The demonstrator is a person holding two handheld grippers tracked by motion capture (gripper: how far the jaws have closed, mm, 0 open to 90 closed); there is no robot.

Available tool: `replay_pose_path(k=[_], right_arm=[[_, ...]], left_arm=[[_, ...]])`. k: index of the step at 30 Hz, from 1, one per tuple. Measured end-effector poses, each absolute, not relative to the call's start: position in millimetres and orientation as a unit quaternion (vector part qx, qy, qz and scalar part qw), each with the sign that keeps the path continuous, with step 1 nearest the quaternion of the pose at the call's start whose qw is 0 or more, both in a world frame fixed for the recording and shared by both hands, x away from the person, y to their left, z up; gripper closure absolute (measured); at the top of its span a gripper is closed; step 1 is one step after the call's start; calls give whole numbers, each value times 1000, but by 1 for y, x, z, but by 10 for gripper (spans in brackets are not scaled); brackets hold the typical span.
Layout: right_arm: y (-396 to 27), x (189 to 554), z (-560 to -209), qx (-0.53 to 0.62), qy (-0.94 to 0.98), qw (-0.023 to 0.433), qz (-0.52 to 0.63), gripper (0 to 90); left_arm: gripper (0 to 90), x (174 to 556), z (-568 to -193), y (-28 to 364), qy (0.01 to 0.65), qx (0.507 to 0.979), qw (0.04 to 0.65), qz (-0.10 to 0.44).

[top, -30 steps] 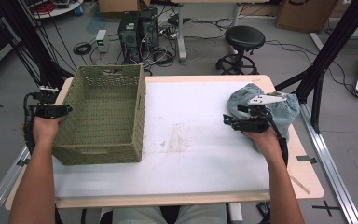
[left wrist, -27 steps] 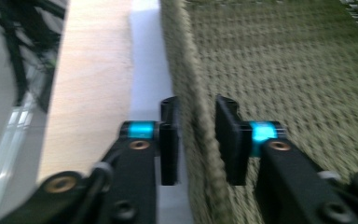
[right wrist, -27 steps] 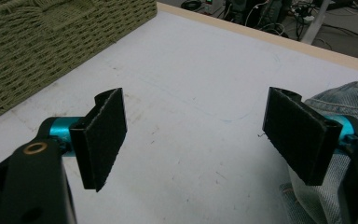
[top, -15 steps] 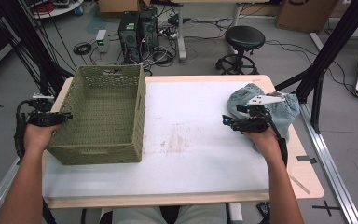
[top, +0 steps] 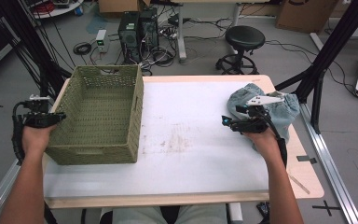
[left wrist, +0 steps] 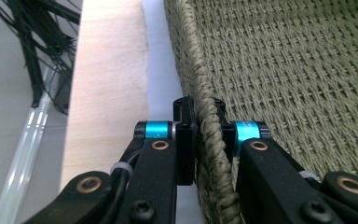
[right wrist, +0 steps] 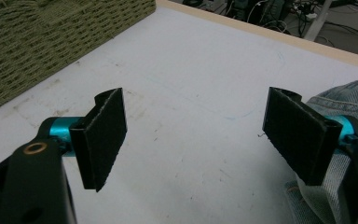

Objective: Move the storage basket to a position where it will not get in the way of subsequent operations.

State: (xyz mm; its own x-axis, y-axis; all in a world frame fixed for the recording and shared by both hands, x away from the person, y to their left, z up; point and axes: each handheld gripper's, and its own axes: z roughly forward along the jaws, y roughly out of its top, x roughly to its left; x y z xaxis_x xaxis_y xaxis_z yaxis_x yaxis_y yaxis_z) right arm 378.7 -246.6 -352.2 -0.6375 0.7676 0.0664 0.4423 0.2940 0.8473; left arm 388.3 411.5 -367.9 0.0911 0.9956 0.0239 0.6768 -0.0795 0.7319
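The left gripper sits at about nine o'clock on the table, and its jaws have just been closing on the rim of the green woven basket; in the left gripper view the braided rim runs straight up between the two black pads, which press on it from either side. The basket stands upright on the white table top at roughly ten o'clock, with its left wall along the table's left edge and its open top facing up. The right gripper rests at about three o'clock, held low over the table with its jaws spread wide and nothing between them; the right gripper view shows bare white surface in the gap. Just behind that hand, touching the right jaw's side, lies a crumpled pair of jeans near the table's right edge, well apart from the basket.
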Motion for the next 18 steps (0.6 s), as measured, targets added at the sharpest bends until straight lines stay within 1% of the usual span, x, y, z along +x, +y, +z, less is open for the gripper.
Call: replay_pose_path(k=[7,18], right_arm=[[-246,379,-352,386,784,180,452,218],[-244,378,-353,385,785,179,451,218]], left_arm=[[830,386,-368,422,623,672,286,280],[829,393,-367,432,618,679,268,290]])
